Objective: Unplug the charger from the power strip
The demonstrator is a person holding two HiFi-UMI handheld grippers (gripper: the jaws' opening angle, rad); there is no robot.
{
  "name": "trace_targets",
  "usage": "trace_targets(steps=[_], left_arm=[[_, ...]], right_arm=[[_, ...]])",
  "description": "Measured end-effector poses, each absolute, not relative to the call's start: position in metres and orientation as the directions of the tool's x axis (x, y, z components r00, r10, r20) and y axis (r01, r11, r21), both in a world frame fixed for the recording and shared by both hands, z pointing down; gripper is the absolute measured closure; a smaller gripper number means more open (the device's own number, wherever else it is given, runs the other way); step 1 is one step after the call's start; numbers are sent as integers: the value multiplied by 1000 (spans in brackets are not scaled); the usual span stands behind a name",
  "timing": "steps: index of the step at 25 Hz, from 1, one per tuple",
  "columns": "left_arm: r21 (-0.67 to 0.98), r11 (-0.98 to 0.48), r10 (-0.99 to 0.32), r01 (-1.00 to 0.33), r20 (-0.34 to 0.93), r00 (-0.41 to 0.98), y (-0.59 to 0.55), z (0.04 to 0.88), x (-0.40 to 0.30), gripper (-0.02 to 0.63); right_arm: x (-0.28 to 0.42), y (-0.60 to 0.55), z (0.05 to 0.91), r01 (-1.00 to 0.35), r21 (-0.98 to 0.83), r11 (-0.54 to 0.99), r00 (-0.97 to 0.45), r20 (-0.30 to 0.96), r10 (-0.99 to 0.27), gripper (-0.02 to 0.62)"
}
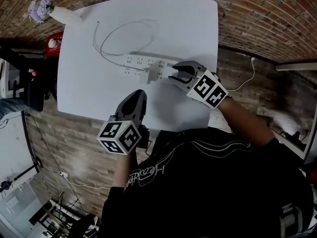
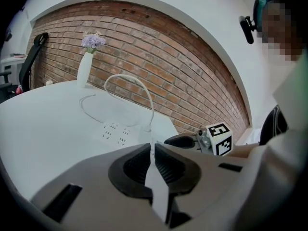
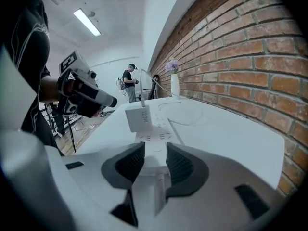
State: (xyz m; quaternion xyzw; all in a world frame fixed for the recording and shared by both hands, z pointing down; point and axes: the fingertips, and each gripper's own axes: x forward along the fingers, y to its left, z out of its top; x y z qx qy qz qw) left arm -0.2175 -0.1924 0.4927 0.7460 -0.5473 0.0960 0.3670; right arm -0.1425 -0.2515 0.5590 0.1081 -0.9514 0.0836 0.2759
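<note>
The right gripper's (image 3: 155,150) jaws are spread wide, with the strip's (image 3: 156,130) near end seen between them, ungripped. The charger (image 3: 139,118) is plugged in upright just beyond. The left gripper's (image 2: 152,150) jaws are closed on nothing and pointed at the charger, near it. Everything is set on a white table (image 1: 173,24) beside a brick wall (image 3: 250,47), with a vase (image 1: 64,15) at the far corner
</note>
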Motion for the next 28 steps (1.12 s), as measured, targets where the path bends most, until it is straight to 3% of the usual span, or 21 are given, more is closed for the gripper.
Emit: trace_targets(steps=[5, 9, 15, 28], left_arm=[[405, -121, -750, -906, 561, 351, -197, 500, -222, 595], [388, -117, -748, -914, 571, 338, -202, 508, -222, 466], [314, -128, -755, -941, 584, 298, -218, 516, -222, 382], [157, -170, -758, -973, 610, 231, -248, 532, -213, 368]], right_arm=[[-141, -254, 564, -251, -57, 966, -821, 542, -181, 488], [-141, -254, 564, -250, -37, 967, -827, 528, -194, 495], [-141, -254, 563, -252, -27, 967, -840, 502, -204, 494], [-141, -253, 562, -260, -17, 965, -856, 466, -222, 499]])
